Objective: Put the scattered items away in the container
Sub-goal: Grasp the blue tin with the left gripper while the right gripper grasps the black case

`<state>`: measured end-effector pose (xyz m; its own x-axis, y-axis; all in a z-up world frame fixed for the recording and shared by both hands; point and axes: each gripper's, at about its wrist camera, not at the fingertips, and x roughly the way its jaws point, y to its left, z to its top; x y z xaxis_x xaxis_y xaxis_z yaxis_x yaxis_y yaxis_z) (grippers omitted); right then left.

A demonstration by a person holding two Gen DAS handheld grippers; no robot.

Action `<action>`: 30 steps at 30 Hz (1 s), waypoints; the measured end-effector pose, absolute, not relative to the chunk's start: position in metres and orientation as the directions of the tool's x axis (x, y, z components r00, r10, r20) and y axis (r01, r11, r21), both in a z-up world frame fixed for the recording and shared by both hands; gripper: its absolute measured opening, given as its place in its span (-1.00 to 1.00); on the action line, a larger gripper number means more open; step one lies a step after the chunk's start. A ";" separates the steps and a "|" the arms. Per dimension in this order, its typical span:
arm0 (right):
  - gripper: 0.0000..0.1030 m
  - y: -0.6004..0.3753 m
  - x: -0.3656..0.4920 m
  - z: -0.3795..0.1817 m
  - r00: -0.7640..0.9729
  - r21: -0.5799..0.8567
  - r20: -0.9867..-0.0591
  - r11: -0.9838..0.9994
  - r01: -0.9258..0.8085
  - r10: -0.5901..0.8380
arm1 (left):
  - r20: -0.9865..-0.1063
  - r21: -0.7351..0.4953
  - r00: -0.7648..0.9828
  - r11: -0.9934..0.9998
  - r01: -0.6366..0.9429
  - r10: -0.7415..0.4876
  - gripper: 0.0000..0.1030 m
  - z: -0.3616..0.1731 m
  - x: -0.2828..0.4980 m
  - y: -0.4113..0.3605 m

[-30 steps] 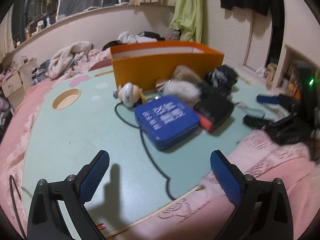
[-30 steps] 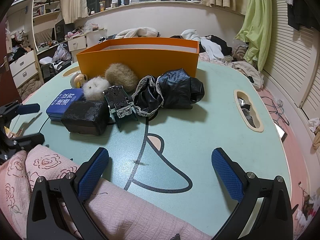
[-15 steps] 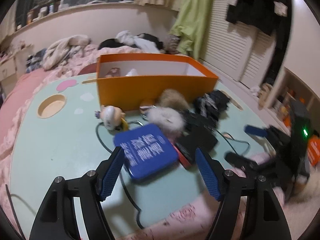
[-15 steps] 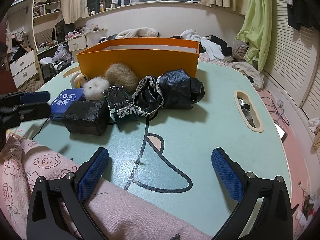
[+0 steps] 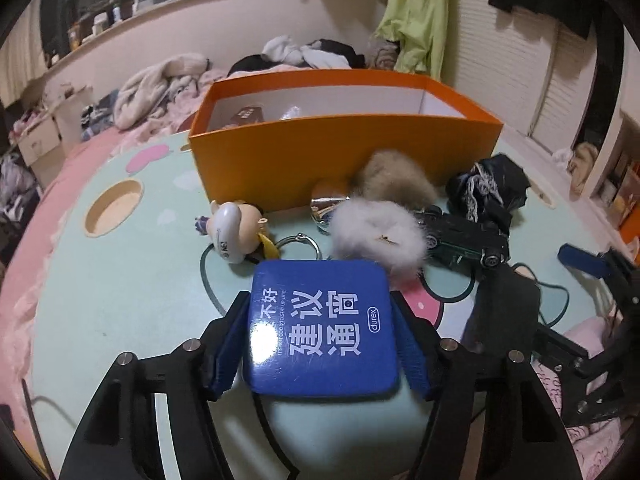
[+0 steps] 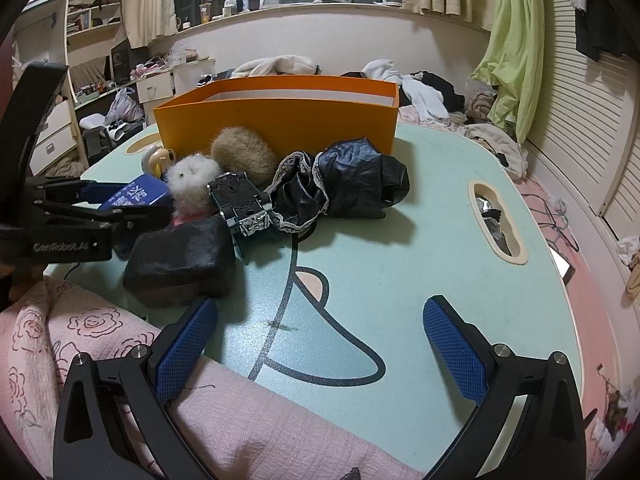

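Note:
My left gripper (image 5: pixel 320 344) is shut on the flat blue tin (image 5: pixel 322 324), its pads against both sides; the tin looks at or just above the table. Both show at the left of the right wrist view (image 6: pixel 136 196). Behind stands the open orange box (image 5: pixel 344 156) with a few small things inside. In front of it lie a white fluffy ball (image 5: pixel 380 236), a tan fluffy ball (image 5: pixel 394 184), a small figurine (image 5: pixel 236 232), a toy car (image 5: pixel 464 236) and a black pouch (image 6: pixel 180 260). My right gripper (image 6: pixel 320 344) is open and empty over the near table edge.
Crumpled black cloth with lace (image 6: pixel 344 184) lies right of the toy car. A key ring (image 5: pixel 298 244) lies by the figurine. The mint table (image 6: pixel 400 260) has an oval cut-out (image 6: pixel 496 220) at the right. A pink blanket (image 6: pixel 240 420) covers the near edge.
My left gripper moved forward to the blue tin and closed on its sides. My right gripper has not moved.

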<state>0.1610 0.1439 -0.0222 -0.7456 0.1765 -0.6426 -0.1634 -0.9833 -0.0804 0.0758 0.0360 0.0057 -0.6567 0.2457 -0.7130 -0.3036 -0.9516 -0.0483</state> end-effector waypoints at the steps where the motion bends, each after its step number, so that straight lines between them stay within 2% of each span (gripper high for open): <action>1: 0.99 0.144 0.161 -0.022 -0.746 -0.080 -0.642 -0.983 -0.163 0.176 | -0.708 -0.067 -0.659 -0.953 -0.296 0.254 0.28 0.006 0.077 0.031; 7: 0.99 0.143 0.160 -0.020 -0.754 -0.070 -0.635 -0.984 -0.162 0.169 | -0.599 -0.169 -0.742 -0.954 -0.249 0.300 0.28 0.021 0.104 -0.006; 13: 0.99 0.136 0.174 0.004 -0.852 0.042 -0.524 -0.999 -0.010 -0.014 | -0.555 -0.186 -0.788 -0.963 -0.193 0.265 0.28 0.021 0.125 -0.031; 15: 0.99 0.117 0.164 0.008 -0.834 0.012 -0.545 -0.996 0.087 -0.079 | -0.533 -0.207 -0.800 -0.959 -0.193 0.276 0.28 0.024 0.126 -0.036; 17: 0.99 0.098 0.148 0.006 -0.806 -0.055 -0.588 -0.990 0.129 -0.073 | -0.525 -0.200 -0.804 -0.959 -0.201 0.279 0.28 0.026 0.127 -0.035; 20: 0.99 0.087 0.127 0.001 -0.756 -0.061 -0.650 -0.986 0.153 -0.077 | -0.531 -0.175 -0.800 -0.960 -0.217 0.278 0.28 0.025 0.126 -0.028; 21: 0.93 0.088 0.119 0.000 -0.740 -0.049 -0.668 -0.988 0.149 -0.079 | -0.532 -0.171 -0.800 -0.960 -0.222 0.280 0.28 0.026 0.126 -0.026; 23: 0.41 0.092 0.103 -0.006 -0.698 -0.006 -0.709 -0.989 0.147 -0.099 | -0.528 -0.165 -0.801 -0.959 -0.229 0.282 0.28 0.027 0.126 -0.025; 24: 0.30 0.093 0.103 -0.006 -0.704 0.002 -0.702 -0.989 0.150 -0.108 | -0.526 -0.162 -0.803 -0.960 -0.229 0.280 0.28 0.027 0.127 -0.024; 30: 0.29 0.093 0.128 -0.007 -0.747 0.024 -0.649 -0.985 0.173 -0.146 | -0.492 -0.169 -0.822 -0.958 -0.233 0.287 0.28 0.033 0.133 -0.029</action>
